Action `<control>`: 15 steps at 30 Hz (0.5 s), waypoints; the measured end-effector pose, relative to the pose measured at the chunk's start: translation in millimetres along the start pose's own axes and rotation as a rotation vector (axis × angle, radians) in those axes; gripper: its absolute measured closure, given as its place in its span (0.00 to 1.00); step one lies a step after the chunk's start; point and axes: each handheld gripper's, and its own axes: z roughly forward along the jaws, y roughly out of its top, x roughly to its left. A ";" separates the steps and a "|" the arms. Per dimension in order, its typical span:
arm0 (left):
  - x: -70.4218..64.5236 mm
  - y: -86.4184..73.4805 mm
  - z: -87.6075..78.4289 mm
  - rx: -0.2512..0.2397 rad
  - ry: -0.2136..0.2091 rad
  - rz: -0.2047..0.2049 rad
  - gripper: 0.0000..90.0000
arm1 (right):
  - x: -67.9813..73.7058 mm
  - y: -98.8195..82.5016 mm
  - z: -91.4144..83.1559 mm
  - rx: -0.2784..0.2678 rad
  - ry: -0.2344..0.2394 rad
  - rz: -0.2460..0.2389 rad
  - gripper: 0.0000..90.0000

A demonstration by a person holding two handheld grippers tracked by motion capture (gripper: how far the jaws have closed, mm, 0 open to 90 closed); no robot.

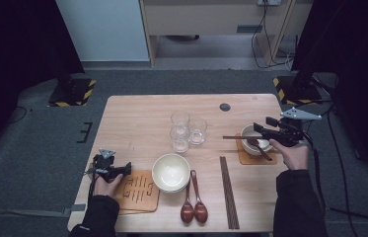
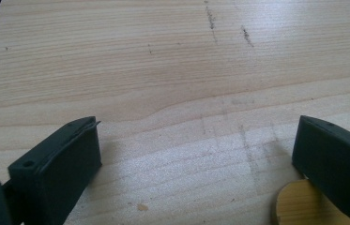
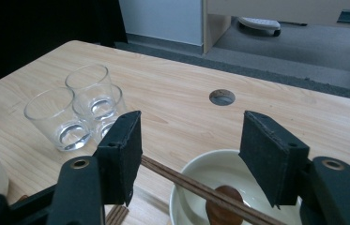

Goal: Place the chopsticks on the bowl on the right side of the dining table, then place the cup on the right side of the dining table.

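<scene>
Grey carpet surrounds a pale wooden counter (image 1: 137, 118), with cabinet legs and cables behind it.

At the left, the left gripper (image 1: 125, 169) rests low on the counter in the person's left hand (image 1: 105, 185), its fingers (image 2: 62, 161) spread wide with nothing but bare wood between them. A round-cornered wooden mat (image 1: 139, 192) lies just under and beside the fingertips; its corner shows beside the right finger in the left gripper view.

Further right sit a stack of cream bowls (image 1: 171, 172), two brown spoons (image 1: 194, 205) just in front of it, and three clear glasses (image 1: 187, 131) clustered beyond. A bundle of dark chopsticks (image 1: 229, 192) lies next along the counter.

At the right, the right gripper (image 1: 258, 129) hangs above a small white bowl (image 1: 250, 133) on its own mat (image 1: 243, 157), held by the right hand (image 1: 295, 155). Its fingers (image 3: 123, 152) stand open, gripping nothing. Directly below the gap between them, one pair of chopsticks (image 1: 233, 137) lies across the bowl's rim, its tips reaching left past the left finger. A brown spoon (image 3: 224, 199) rests inside the bowl, beneath the fingertips and under the chopsticks.
</scene>
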 end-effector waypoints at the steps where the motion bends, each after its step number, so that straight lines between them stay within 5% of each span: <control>1: 0.0 0.0 0.0 0.000 0.000 0.000 0.00 | 1.4 3.0 1.2 0.002 0.001 -0.002 0.43; 15: 0.0 0.0 0.0 0.000 0.000 0.000 0.00 | 22.0 38.7 22.1 -0.001 0.010 -0.053 0.36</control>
